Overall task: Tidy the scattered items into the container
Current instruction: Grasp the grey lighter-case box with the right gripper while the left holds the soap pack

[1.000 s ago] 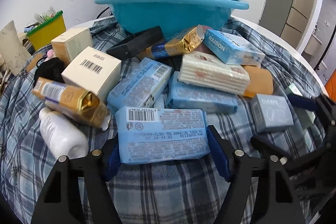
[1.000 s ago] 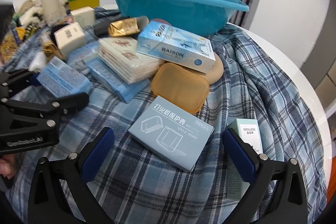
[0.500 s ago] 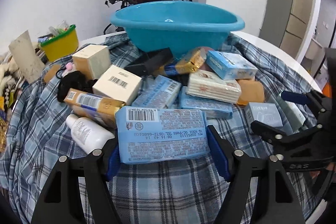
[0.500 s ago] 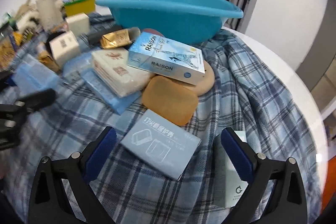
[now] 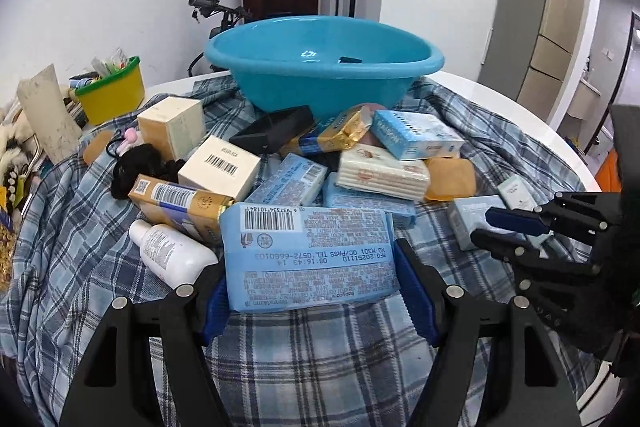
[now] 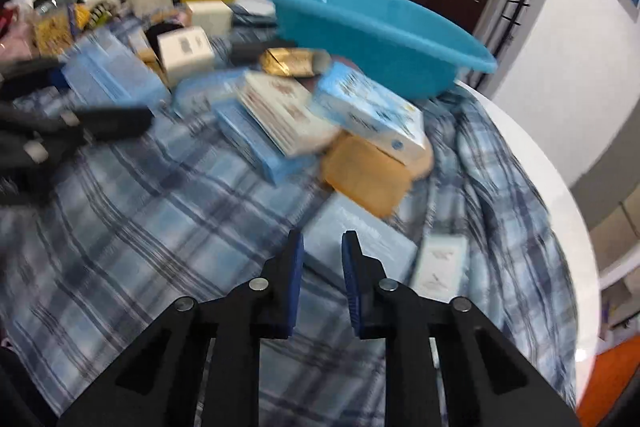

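Your left gripper (image 5: 312, 289) clasps the blue wipes pack (image 5: 310, 259) between its fingers; your right gripper (image 6: 322, 269) fingers are nearly closed, grasping nothing

The blue wipes pack (image 5: 310, 259) at lower centre of the left wrist view carries, upside down, a barcode numbered 6 937334 101841, "MFG 20251110", "QC/PASS TEL:0572-6680103" and "08:16:43 14". Other labels are too small or blurred to read.
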{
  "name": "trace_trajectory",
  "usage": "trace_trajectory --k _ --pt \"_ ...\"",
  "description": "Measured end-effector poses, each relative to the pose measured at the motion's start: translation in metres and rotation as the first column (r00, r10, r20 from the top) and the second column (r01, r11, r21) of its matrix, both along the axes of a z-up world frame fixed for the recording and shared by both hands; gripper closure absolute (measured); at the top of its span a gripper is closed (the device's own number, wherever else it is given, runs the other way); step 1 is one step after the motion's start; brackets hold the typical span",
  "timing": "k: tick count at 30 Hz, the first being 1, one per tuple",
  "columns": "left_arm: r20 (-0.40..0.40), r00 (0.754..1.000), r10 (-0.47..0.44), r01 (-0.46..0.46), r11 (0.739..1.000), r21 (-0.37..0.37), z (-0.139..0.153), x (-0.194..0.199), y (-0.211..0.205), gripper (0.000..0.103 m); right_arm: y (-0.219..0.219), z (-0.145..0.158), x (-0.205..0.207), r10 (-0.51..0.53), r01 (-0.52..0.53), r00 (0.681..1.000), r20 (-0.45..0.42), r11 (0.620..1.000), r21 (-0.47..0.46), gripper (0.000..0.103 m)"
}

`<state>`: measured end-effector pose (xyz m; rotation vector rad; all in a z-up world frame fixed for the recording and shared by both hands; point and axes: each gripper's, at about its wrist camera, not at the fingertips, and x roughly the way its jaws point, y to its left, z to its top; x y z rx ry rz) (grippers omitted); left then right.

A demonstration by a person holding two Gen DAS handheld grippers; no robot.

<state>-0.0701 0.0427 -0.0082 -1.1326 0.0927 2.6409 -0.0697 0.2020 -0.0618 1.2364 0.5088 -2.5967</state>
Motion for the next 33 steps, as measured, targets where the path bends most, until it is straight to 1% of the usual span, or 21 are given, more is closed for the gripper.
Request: trace_trajectory --k 1,2,3,4,5,7,9,10,11,13,14,18,19,20,21,22,25,28,31,33 --pt "0.0 1.0 -0.003 0.003 1.0 0.007 0.001 0.001 0.0 0.029 0.005 -0.003 0.0 -0.026 0.026 1.0 0.017 1.0 -0.006 0.084" --pt "0.001 1.0 -0.007 0.007 1.0 0.014 0.002 0.001 0.001 0.029 0.009 -0.002 0.002 -0.05 0.05 0.999 0.0 0.999 -0.022 0.081" --pt "-0.001 1.0 -0.009 0.009 1.0 0.018 0.004 0.002 0.001 0.029 0.013 -0.001 0.001 -0.085 0.086 0.996 0.004 0.996 -0.024 0.077" --pt "-0.003 1.0 -0.009 0.009 1.0 0.022 0.004 0.003 0.002 0.029 0.017 -0.001 -0.001 -0.12 0.121 0.993 0.012 0.992 -0.043 0.067" --pt "-0.005 1.0 -0.01 0.01 1.0 0.026 0.005 0.003 0.002 0.029 0.021 0.0 -0.004 -0.164 0.165 0.986 0.013 0.984 -0.068 0.054" --pt "-0.003 1.0 -0.012 0.012 1.0 0.029 0.005 0.002 0.004 0.029 0.023 0.001 -0.009 -0.259 0.26 0.966 0.02 0.96 -0.1 0.041" --pt "-0.008 1.0 -0.012 0.012 0.999 0.03 0.007 0.002 0.005 0.029 0.021 0.002 -0.014 -0.288 0.292 0.956 0.053 0.941 -0.17 0.041" --pt "-0.01 1.0 -0.011 0.012 0.999 0.03 0.007 0.002 0.005 0.029 0.02 0.003 -0.015 -0.303 0.309 0.951 0.06 0.934 -0.179 0.038" --pt "-0.013 1.0 -0.01 0.01 1.0 0.027 0.007 0.001 0.005 0.029 0.016 0.003 -0.018 -0.343 0.347 0.938 0.052 0.923 -0.168 0.03" --pt "-0.017 1.0 -0.008 0.008 1.0 0.024 0.008 0.001 0.004 0.029 0.013 0.002 -0.022 -0.403 0.403 0.915 0.032 0.903 -0.146 0.025" --pt "-0.017 1.0 -0.007 0.007 1.0 0.025 0.008 0.0 0.004 0.029 0.012 0.001 -0.024 -0.421 0.42 0.907 0.028 0.896 -0.143 0.025" --pt "-0.013 1.0 -0.005 0.005 0.999 0.038 0.007 0.0 0.001 0.029 0.015 -0.004 -0.035 -0.452 0.451 0.892 0.028 0.88 -0.153 0.025" --pt "-0.013 1.0 -0.005 0.005 0.999 0.038 0.006 0.0 0.001 0.029 0.018 -0.005 -0.038 -0.449 0.448 0.893 0.033 0.879 -0.165 0.031" --pt "-0.011 1.0 -0.006 0.006 0.999 0.037 0.006 0.0 0.0 0.029 0.02 -0.007 -0.037 -0.443 0.443 0.896 0.045 0.878 -0.181 0.039" --pt "-0.008 1.0 -0.007 0.007 0.999 0.036 0.006 -0.001 0.0 0.029 0.021 -0.007 -0.038 -0.437 0.439 0.898 0.054 0.876 -0.201 0.039" --pt "-0.007 1.0 -0.006 0.007 0.999 0.035 0.004 0.0 0.001 0.029 0.023 -0.007 -0.036 -0.426 0.428 0.903 0.056 0.878 -0.215 0.04" --pt "-0.001 1.0 -0.004 0.004 0.999 0.034 0.001 -0.001 0.001 0.029 0.019 -0.004 -0.028 -0.369 0.369 0.929 0.038 0.906 -0.206 0.04" --pt "0.002 1.0 -0.004 0.004 0.999 0.037 -0.001 0.0 0.003 0.029 0.016 0.004 -0.017 -0.33 0.326 0.944 0.015 0.924 -0.2 0.04" --pt "0.0 1.0 -0.007 0.007 0.999 0.033 -0.001 0.002 0.007 0.029 0.011 0.013 -0.007 -0.299 0.291 0.954 -0.015 0.938 -0.19 0.04" --pt "-0.003 1.0 -0.009 0.009 1.0 0.029 -0.001 0.004 0.008 0.029 0.011 0.017 -0.003 -0.294 0.284 0.955 -0.028 0.94 -0.19 0.04"
